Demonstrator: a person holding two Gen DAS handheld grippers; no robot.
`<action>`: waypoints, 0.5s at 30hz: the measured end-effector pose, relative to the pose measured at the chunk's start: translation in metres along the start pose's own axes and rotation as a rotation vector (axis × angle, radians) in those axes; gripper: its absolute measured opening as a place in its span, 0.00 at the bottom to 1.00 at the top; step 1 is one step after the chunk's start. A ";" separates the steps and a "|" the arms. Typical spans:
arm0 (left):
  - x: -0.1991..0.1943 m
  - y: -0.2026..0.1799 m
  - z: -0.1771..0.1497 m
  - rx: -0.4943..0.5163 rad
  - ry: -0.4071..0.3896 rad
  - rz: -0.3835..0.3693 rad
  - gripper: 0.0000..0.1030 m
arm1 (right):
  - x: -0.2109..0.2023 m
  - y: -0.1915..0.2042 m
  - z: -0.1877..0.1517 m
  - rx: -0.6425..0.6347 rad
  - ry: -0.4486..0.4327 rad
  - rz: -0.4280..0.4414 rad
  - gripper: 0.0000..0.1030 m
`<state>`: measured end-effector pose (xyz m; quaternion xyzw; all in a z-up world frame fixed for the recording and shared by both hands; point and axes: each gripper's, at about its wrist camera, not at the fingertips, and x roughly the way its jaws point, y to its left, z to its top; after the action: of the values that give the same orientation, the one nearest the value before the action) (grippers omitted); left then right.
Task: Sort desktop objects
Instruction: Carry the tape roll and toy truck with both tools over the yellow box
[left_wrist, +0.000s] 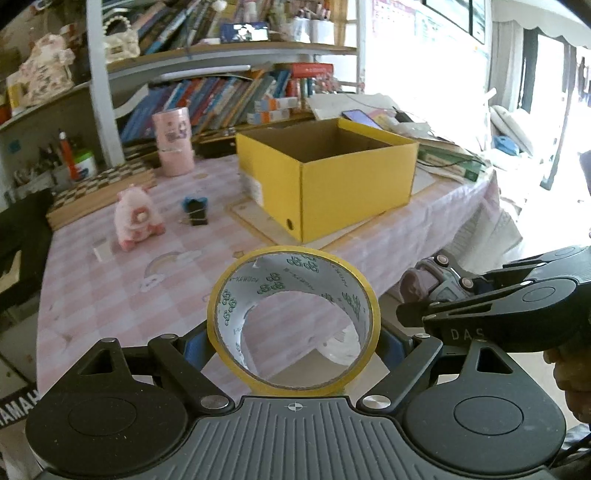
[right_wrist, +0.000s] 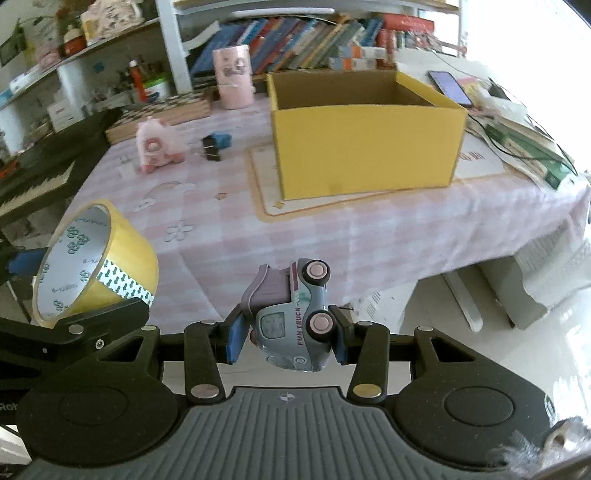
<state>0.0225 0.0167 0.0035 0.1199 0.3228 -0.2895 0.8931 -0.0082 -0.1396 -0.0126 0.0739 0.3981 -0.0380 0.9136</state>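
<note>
Left wrist view: my left hand-held gripper is clenched on the tape roll, its bore pointing forward, and the open yellow box sits straight ahead on the tabletop, slightly right of centre. Right wrist view: my right hand-held gripper grips the toy truck, tipped on its side, with the box ahead and a little right. Both arms seem about equally far off; I judge the right has the straighter line.
</note>
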 end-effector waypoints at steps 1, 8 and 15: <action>0.002 -0.001 0.001 0.003 0.001 -0.003 0.86 | 0.001 -0.003 0.001 0.006 0.002 -0.002 0.41; 0.018 -0.015 0.018 0.026 -0.005 -0.009 0.86 | 0.008 -0.022 0.014 0.018 -0.002 -0.012 0.41; 0.037 -0.026 0.033 0.038 0.005 -0.022 0.86 | 0.018 -0.044 0.026 0.030 0.008 -0.018 0.41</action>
<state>0.0462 -0.0337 0.0041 0.1338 0.3208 -0.3052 0.8866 0.0170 -0.1873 -0.0129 0.0841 0.4019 -0.0520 0.9103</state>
